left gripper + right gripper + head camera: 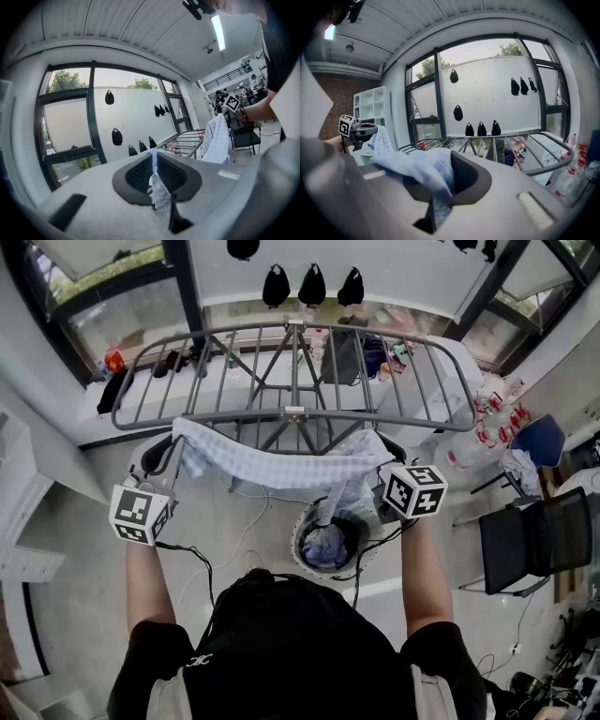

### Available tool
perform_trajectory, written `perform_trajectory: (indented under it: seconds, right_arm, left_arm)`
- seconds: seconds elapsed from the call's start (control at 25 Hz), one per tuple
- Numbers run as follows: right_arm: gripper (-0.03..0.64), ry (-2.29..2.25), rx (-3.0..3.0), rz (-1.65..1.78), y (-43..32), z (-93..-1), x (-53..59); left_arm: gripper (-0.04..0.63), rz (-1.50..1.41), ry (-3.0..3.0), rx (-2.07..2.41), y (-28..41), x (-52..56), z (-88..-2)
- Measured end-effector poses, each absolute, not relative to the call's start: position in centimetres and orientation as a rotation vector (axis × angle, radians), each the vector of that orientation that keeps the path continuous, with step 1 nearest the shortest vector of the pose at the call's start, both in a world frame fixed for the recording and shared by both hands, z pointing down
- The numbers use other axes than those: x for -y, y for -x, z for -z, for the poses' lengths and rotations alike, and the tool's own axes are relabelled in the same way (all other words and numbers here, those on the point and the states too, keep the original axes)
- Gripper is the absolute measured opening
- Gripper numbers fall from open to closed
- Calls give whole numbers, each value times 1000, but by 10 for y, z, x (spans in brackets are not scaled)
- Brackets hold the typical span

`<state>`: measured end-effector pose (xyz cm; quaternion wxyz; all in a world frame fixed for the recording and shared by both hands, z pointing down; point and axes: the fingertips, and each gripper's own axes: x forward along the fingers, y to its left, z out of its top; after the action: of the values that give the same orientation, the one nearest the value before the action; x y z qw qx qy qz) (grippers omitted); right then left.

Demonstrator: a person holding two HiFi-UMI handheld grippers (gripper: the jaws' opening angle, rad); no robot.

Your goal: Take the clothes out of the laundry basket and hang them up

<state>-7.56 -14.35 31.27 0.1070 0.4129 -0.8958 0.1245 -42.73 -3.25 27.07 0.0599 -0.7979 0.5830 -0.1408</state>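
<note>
- Head view shows the person standing over the laundry basket (298, 547) at lower centre, with a pale blue checked garment (281, 465) stretched across the middle of the frame between the two grippers.
- The left gripper (174, 446) grasps the garment's left end. In the left gripper view its jaws (156, 176) are clenched on a thin fold of the cloth, which shows as a strip between the ribbed pads.
- The right gripper (380, 454) grasps the right end. In the right gripper view its jaws (443, 180) are closed on a thicker bunch of the cloth, which spills out over the jaw toward the left of the frame.
- Holding both ends apart appears meant to spread the garment flat, so it can be laid over a bar without bunching.
- The garment sits at the near edge of the grey drying rack (293, 412), which fills the upper middle of the head view. I cannot tell whether the cloth touches the front rail.
- A tail of the garment hangs from its right end down toward the basket, so it seems only just clear of it.
- More bluish clothes (326, 546) lie in the basket, so most of the task looks undone.
- The next move likely calls for draping the cloth over a rail before letting go.
</note>
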Motion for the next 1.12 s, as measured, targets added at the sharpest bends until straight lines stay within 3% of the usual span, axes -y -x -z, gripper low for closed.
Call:
perform_trajectory:
  seconds: [0.52, 1.12]
  right_arm:
    - [29, -1122, 2656, -41, 203, -212, 229]
    - [29, -1188, 2561, -110, 305, -204, 365]
  left_arm:
    - [37, 371, 2325, -1849, 529, 75, -269]
    - [38, 435, 2259, -2021, 647, 149, -278]
